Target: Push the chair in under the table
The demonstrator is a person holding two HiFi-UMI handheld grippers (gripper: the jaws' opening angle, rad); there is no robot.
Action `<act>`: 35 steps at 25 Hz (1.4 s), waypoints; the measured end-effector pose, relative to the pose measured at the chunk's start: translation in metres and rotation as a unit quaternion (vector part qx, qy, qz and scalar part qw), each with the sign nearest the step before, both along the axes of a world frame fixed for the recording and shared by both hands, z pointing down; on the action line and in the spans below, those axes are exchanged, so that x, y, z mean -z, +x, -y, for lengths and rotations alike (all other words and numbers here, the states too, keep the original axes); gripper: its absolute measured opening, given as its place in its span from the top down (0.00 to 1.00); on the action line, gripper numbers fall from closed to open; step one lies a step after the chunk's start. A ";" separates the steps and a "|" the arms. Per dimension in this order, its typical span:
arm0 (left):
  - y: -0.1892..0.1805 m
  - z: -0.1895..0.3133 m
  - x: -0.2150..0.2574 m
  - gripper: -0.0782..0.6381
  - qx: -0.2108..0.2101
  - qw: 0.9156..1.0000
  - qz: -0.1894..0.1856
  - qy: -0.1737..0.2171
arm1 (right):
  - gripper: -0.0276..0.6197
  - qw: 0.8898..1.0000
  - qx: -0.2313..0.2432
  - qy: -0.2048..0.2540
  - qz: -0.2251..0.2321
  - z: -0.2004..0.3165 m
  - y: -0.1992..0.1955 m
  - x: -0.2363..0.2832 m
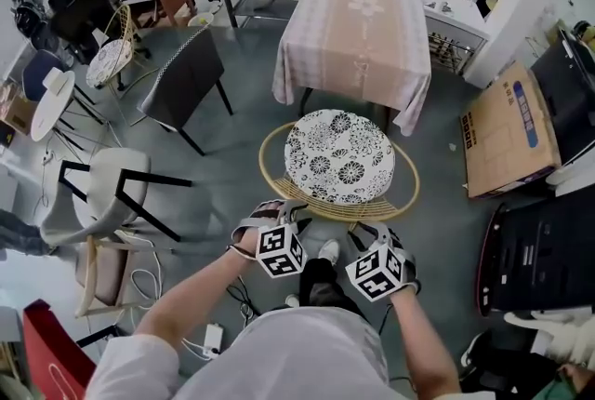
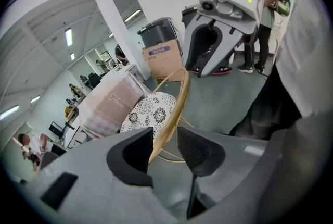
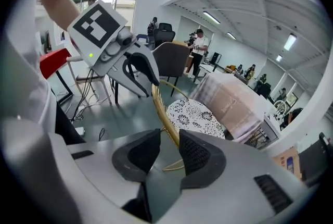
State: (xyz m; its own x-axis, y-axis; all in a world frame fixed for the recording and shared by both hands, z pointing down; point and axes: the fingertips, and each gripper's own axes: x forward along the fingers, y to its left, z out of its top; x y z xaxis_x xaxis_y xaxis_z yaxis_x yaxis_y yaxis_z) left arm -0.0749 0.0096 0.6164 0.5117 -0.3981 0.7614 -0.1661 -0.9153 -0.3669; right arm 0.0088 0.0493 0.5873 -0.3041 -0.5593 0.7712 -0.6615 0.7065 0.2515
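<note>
I'm looking at the table [image 1: 353, 35] dead ahead, chair [image 1: 339, 156] sitting at its near edge. Both tools are straddling the chair's back rim [image 2: 177, 108]: left gripper [image 2: 165, 139] gaping wide, right gripper [image 3: 169, 147] narrower, neither one clamping it.

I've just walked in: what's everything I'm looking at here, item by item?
Round chair: one, cane frame and black-and-white flowered cushion, just before the table.
Table: one, pink-and-white cloth, beyond the chair.
Dark chair: one, black, left of the table.
Cardboard box: one, brown, floor at right.
White chair: one, white seat, black legs, far left.
Left gripper: one, grey, fingers apart, cane frame between them.
Right gripper: one, grey, fingers apart, cane frame between them.
</note>
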 end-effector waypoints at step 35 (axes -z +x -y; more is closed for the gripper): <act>0.008 0.018 -0.031 0.75 -0.096 0.991 0.094 0.022 | 0.83 0.986 0.103 0.003 -0.129 0.028 0.000 -0.042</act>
State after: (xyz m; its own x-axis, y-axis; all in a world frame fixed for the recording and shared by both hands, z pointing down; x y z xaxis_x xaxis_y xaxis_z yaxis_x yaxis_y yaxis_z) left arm -0.0670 -0.0079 0.6478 0.4329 -0.3424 0.8339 0.0844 -0.9056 -0.4157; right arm 0.0085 0.0209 0.6296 -0.2052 -0.5100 0.8353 -0.4168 0.8178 0.3969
